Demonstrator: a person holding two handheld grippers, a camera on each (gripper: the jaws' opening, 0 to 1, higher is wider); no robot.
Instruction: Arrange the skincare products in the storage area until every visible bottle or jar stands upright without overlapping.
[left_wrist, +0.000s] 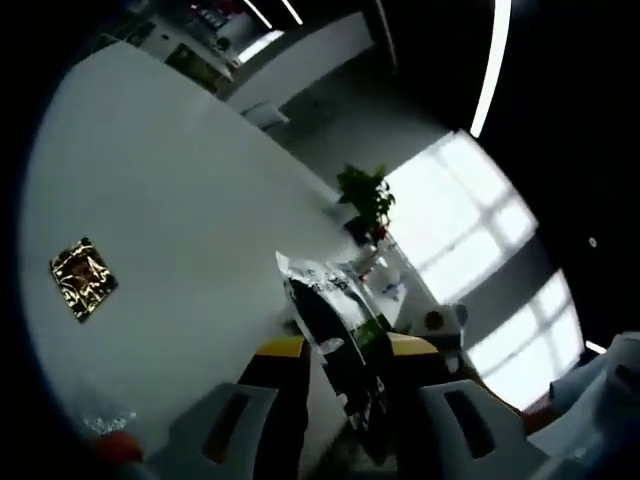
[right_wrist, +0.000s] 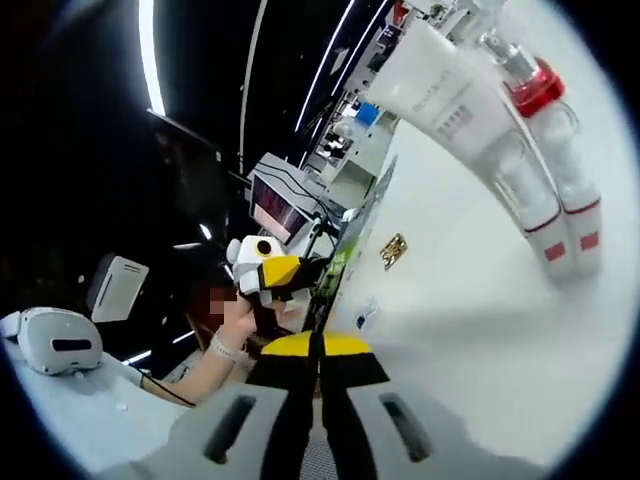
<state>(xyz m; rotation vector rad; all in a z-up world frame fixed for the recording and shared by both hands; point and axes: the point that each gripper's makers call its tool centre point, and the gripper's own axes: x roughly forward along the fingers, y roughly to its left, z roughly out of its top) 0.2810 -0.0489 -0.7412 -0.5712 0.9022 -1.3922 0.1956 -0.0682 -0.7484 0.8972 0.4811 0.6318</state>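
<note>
Left gripper (left_wrist: 345, 360) fingers clamp a sachet (left_wrist: 335, 320) upright above the counter (left_wrist: 180, 200). Right gripper (right_wrist: 318, 365) fingers are closed on the sachet's edge, steadying it.

The print on the white tube (right_wrist: 440, 95) and the sachet (left_wrist: 335, 320) is too blurred to read.

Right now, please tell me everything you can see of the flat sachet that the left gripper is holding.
The sachet is a thin, flat packet, glossy like foil or plastic film, mostly dark with a white printed top and a green patch lower down. It is held between the yellow-tipped jaws of the left gripper, lifted off the white table and leaning slightly. Its upper end sticks out past the jaws. The print is too blurred to read.
</note>
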